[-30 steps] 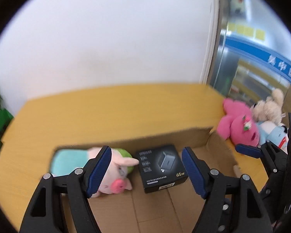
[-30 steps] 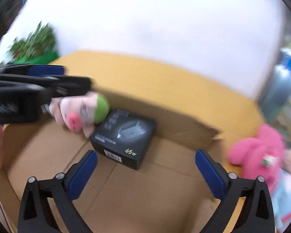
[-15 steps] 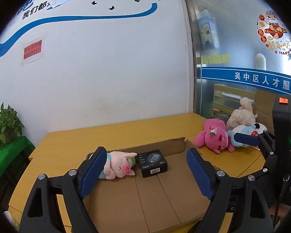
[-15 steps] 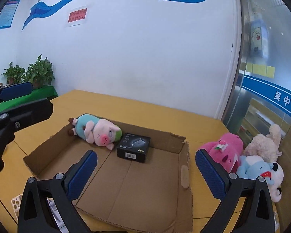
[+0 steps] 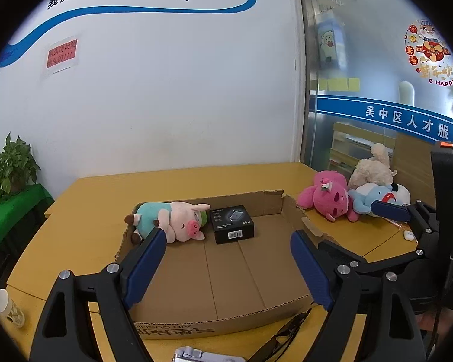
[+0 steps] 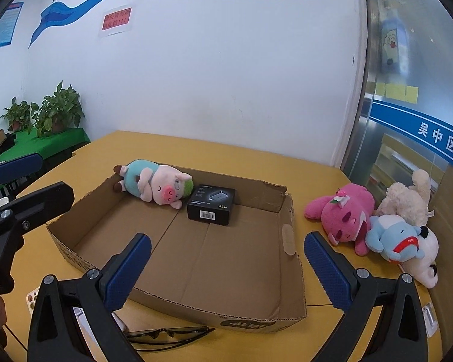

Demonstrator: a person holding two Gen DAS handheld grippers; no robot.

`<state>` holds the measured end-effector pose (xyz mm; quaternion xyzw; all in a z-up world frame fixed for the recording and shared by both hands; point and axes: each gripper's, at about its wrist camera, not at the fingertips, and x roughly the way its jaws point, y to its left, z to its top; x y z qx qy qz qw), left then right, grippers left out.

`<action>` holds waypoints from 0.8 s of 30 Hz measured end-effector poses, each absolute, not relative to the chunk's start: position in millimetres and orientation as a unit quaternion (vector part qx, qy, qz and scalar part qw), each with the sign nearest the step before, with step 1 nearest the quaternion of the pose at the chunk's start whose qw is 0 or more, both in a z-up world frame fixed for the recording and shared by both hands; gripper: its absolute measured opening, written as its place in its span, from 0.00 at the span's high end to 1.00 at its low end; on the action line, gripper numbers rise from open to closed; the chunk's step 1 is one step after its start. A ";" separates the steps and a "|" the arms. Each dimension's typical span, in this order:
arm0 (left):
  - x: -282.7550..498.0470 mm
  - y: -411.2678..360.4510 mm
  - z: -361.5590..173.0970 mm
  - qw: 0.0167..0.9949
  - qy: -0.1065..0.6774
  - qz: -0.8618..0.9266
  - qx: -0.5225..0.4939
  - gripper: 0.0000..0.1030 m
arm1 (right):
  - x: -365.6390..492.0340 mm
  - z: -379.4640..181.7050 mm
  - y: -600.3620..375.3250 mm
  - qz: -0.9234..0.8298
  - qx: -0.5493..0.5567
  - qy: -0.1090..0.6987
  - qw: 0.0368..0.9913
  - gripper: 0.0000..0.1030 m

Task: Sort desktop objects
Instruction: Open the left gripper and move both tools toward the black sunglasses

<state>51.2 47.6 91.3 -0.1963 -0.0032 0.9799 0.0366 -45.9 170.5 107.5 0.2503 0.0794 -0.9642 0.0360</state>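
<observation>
You have pulled both hand-held grippers back and up from the box [image 6: 196, 259]: a second ago they hung low over it, now the left gripper [image 5: 226, 267] and right gripper [image 6: 226, 270] sit at its near edge, each released and holding nothing. That suggests the last placement is finished and you are free for the next pick. The pig [image 6: 157, 185] and the black carton [image 6: 211, 203], marked "65w" with a barcode, lie at the box's far side. Unsorted on the worktop [image 6: 314, 181] to the right: the pink toy [image 6: 344, 211], blue toy [image 6: 395, 236] and cream toy [image 6: 407, 199]. Glasses [image 6: 166, 333] lie near you. The window reads "吴中区人才服务" and "HAPPY".
</observation>
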 end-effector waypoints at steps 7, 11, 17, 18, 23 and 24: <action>48.3 47.9 82.0 0.033 -0.010 0.978 -0.207 0.18 | -42.3 102.7 171.2 -0.964 0.253 0.079 0.036 0.00; 48.4 47.3 80.5 0.031 -0.013 0.978 -0.207 0.18 | -41.3 103.2 171.5 -0.964 0.250 0.082 0.033 0.00; 46.7 47.5 76.6 0.032 -0.014 0.976 -0.214 0.18 | -41.7 100.8 173.7 -0.964 0.253 0.082 0.032 0.00; 46.1 47.4 76.0 0.032 -0.014 0.976 -0.216 0.18 | -42.1 100.4 174.3 -0.963 0.253 0.082 0.032 0.00; 44.3 48.1 68.0 0.041 -0.011 0.972 -0.230 0.18 | -44.7 94.6 176.3 -0.962 0.260 0.080 0.032 0.00; 44.0 48.3 65.4 0.043 -0.011 0.971 -0.235 0.18 | -45.1 93.4 176.9 -0.961 0.262 0.079 0.033 0.00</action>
